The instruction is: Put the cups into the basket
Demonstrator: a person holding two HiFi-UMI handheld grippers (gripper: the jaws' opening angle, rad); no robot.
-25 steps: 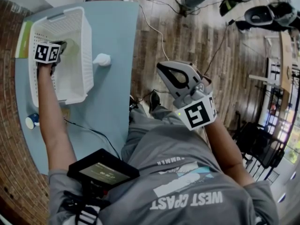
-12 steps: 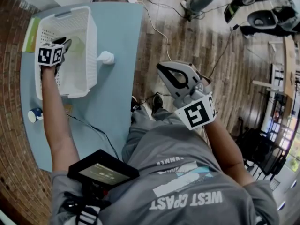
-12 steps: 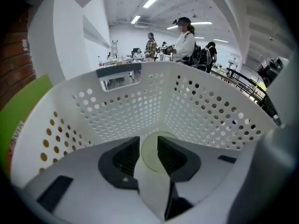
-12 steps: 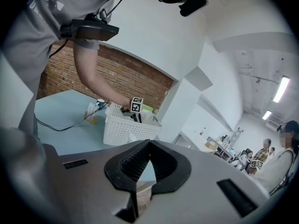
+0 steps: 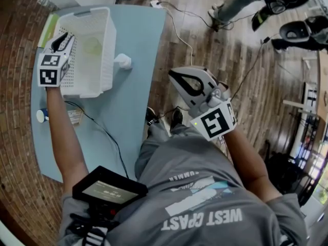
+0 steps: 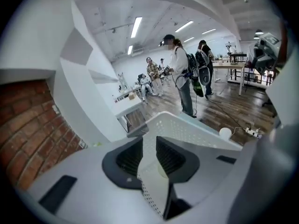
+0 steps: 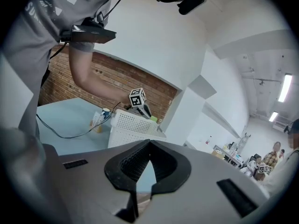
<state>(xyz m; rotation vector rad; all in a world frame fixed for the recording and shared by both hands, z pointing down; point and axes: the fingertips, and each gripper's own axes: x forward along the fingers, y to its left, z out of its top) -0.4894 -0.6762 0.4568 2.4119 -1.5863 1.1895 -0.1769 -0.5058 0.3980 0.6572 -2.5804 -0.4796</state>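
A white perforated basket [image 5: 100,81] stands on the pale blue table [image 5: 128,111]. A pale greenish cup [image 5: 93,46] lies inside it. My left gripper [image 5: 64,39] hangs above the basket's left rim. It is open: its jaws have just been opening and nothing is between them. In the left gripper view the basket rim [image 6: 187,127] shows through the open left gripper [image 6: 149,141]. A white cup [image 5: 123,61] stands on the table just right of the basket. My right gripper [image 5: 175,76] is shut and empty, held over the wooden floor right of the table.
A small blue-capped bottle [image 5: 41,116] and a black cable [image 5: 102,132] lie on the table in front of the basket. A green pad [image 5: 48,24] sits by its far left corner. Brick wall runs along the left. People stand across the room [image 6: 180,78].
My left gripper has risen out of the basket and now hangs over its left rim, jaws apart. The pale cup lies free inside. The right gripper has barely moved.
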